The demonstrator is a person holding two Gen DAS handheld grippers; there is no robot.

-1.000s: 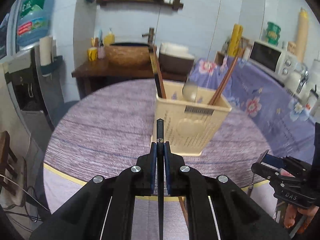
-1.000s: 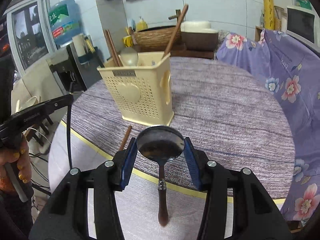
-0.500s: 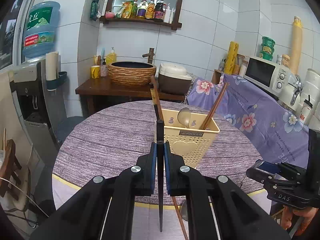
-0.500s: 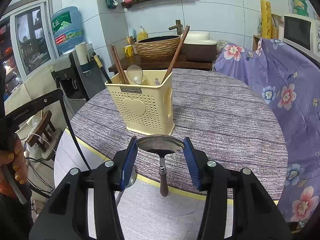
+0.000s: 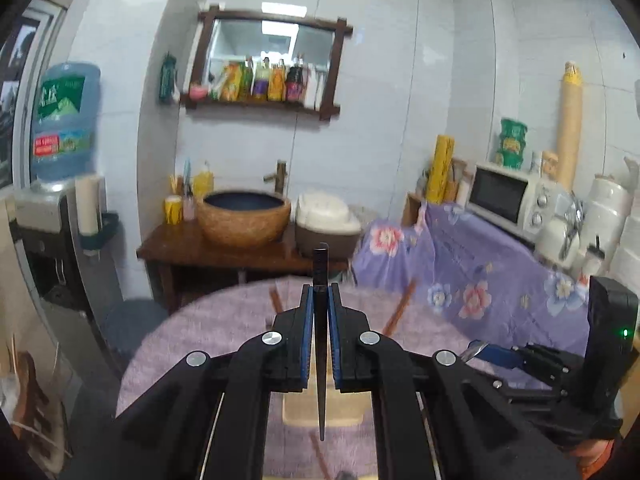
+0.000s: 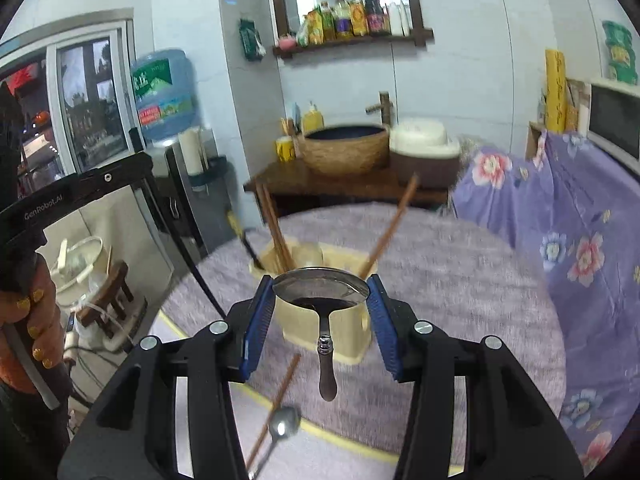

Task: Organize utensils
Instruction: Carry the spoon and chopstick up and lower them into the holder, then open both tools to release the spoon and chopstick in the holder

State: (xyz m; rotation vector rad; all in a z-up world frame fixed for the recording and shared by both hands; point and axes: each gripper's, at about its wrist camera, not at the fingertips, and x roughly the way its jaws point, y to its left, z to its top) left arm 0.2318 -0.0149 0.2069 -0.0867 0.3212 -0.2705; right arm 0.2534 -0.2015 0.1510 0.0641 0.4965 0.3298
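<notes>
Now | step: both hands are carrying utensils toward the cream perforated plastic basket [image 6: 324, 320] on the purple table [image 6: 460, 280] | left gripper [image 5: 320, 308] is clenching a thin dark chopstick [image 5: 320, 344] upright; right gripper [image 6: 320, 312] is grasping a glossy steel spoon [image 6: 322, 292] by its bowl, handle hanging | advice: keep each handle hanging plumb and centre it over a free compartment before loosening | loose: brown chopstick [image 6: 276, 396] and small spoon [image 6: 282, 428] are lying near the table edge.

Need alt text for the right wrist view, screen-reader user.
The right gripper holds a metal spoon by its bowl, handle hanging down, above a cream utensil basket with chopsticks on a round purple table. A loose spoon lies below.
</notes>
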